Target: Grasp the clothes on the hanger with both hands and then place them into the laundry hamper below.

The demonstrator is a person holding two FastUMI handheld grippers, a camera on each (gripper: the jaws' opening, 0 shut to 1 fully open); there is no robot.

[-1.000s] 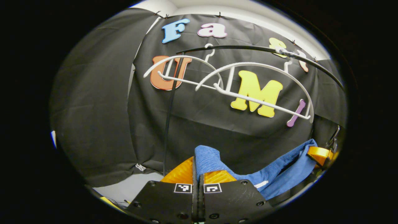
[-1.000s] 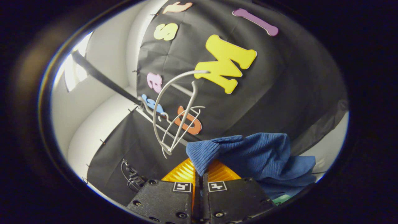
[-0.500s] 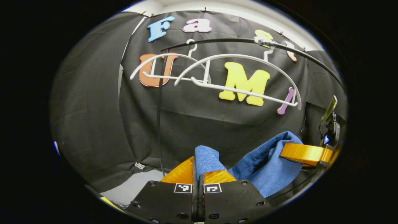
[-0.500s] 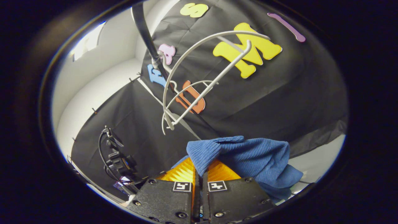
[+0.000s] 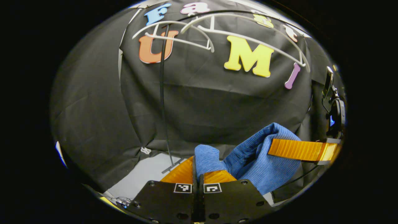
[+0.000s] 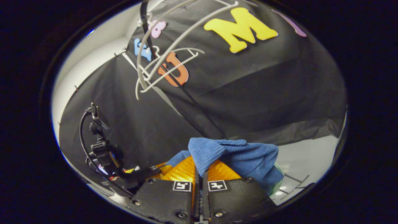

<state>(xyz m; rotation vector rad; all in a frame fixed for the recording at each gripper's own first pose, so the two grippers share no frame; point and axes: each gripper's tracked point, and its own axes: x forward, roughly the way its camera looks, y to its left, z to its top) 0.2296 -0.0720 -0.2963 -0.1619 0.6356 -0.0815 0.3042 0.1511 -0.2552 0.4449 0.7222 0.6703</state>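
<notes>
A blue ribbed garment (image 5: 261,161) hangs slack between my two grippers. My left gripper (image 5: 197,168) is shut on one bunched end of it at the bottom of the left gripper view. My right gripper (image 6: 199,169) is shut on another fold of the blue garment (image 6: 236,152) in the right gripper view. That right gripper (image 5: 298,150) also reaches in from the right in the left gripper view, its fingers clamped on the cloth. Two bare white hangers (image 5: 248,37) hang on a black rail high above. A green edge (image 6: 276,174) peeks out under the cloth; I cannot tell whether it is the hamper.
The black pole of the rail stand (image 5: 162,102) runs down to the pale floor (image 5: 146,174). The other gripper's black body with cables (image 6: 99,149) sits at the lower left of the right gripper view. Thin wire feet (image 6: 292,183) rest on the floor at the right.
Both grippers have sunk with the garment: the hangers and rail have slid up toward the top of both views. The two grippers have come closer together, bunching the cloth.
</notes>
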